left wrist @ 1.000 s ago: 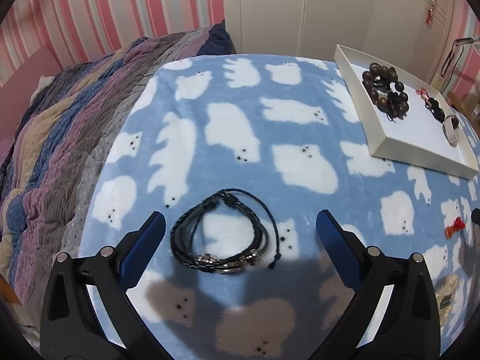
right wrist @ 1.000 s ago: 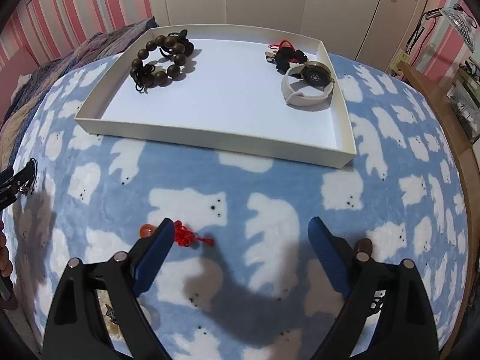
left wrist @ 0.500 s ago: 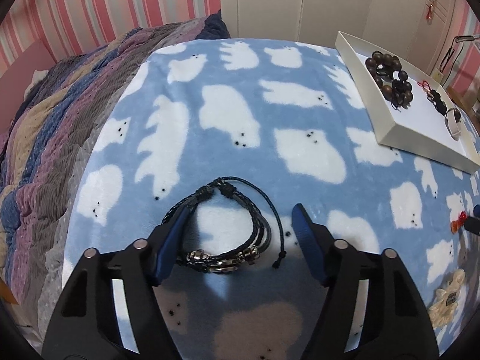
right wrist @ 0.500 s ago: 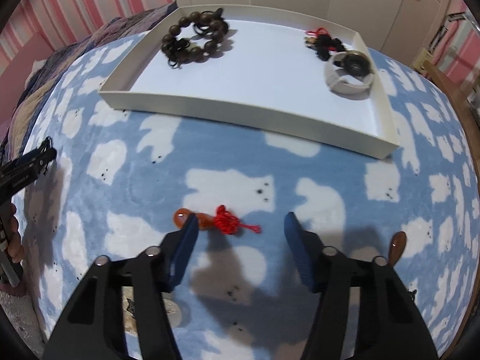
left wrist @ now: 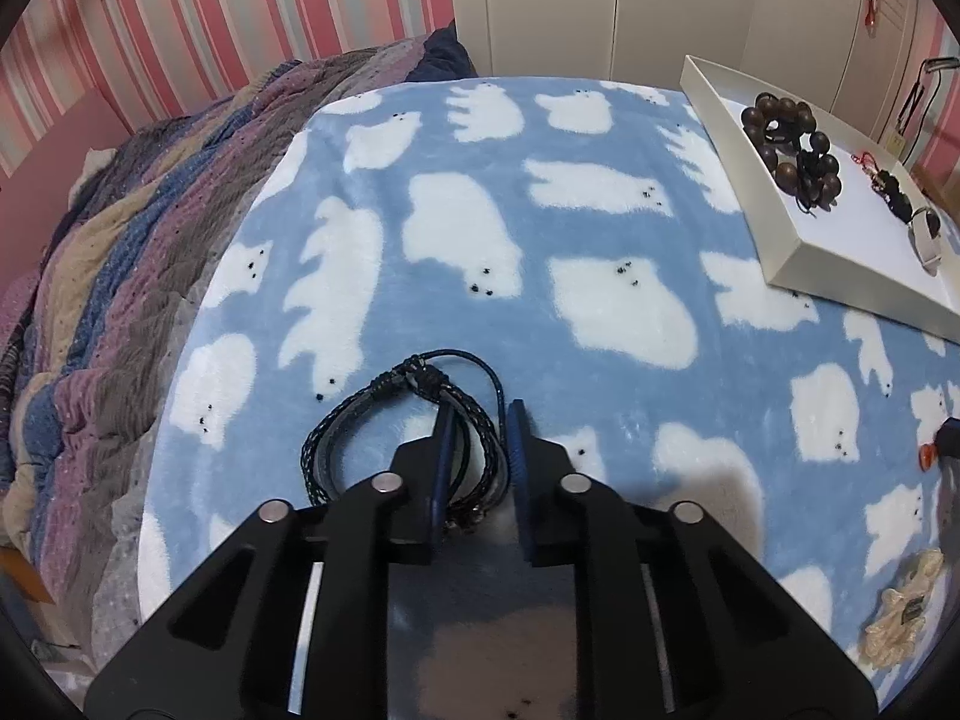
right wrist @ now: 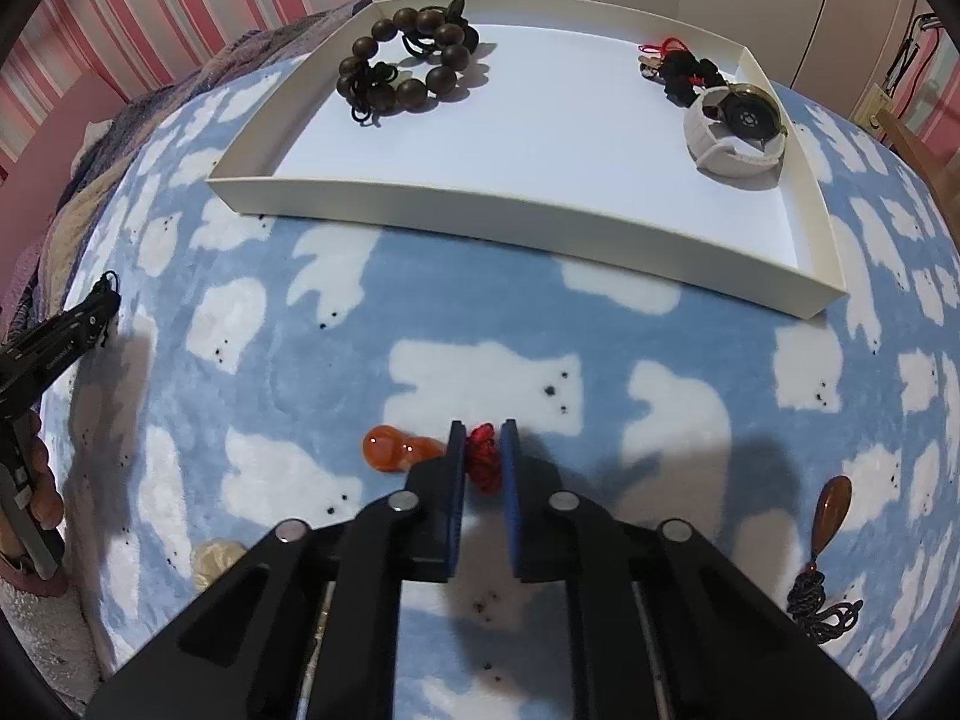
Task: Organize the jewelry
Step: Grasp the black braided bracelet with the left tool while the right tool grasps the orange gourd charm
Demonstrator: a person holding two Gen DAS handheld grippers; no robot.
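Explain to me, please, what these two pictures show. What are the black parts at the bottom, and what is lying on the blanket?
No robot is here: a person holds a hand-held gripper in each hand, and a camera on each looks forward along its two blue-padded fingers.

Left wrist view: the left gripper is closing on a black braided bracelet that lies on the blue blanket; its cords run between the fingers.

Right wrist view: the right gripper is closing on the red cord of an orange pendant.

Beyond stands a white tray that holds a dark wooden bead bracelet, a white watch and a small black and red charm. A brown pendant lies loose at the right.
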